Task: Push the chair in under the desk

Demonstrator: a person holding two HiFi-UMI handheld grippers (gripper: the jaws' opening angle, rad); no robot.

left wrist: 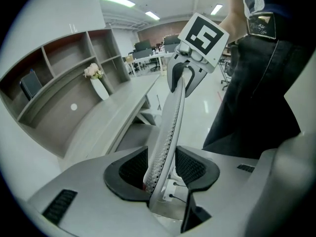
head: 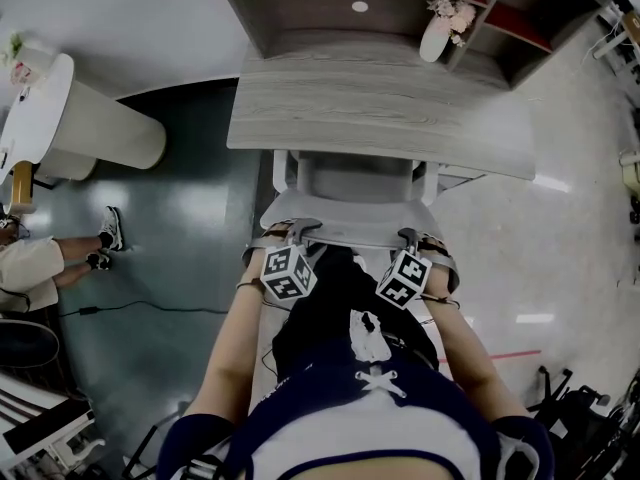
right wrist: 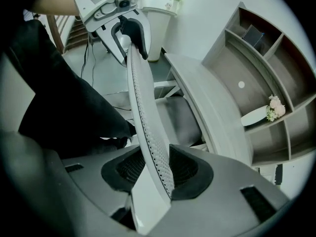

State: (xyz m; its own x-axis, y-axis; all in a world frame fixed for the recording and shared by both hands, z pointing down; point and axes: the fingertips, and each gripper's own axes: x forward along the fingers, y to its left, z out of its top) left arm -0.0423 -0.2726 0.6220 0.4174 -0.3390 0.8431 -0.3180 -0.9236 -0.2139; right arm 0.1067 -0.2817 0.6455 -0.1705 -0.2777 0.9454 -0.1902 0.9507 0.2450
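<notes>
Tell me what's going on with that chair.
A person stands behind a white office chair at a grey desk, with a handheld gripper in each hand. The left gripper and the right gripper both straddle the top edge of the backrest, with their jaws apart rather than clamped on it. The seat reaches partly under the desk, but the backrest stands clear of the desk edge, so there looks to be room to push further.
</notes>
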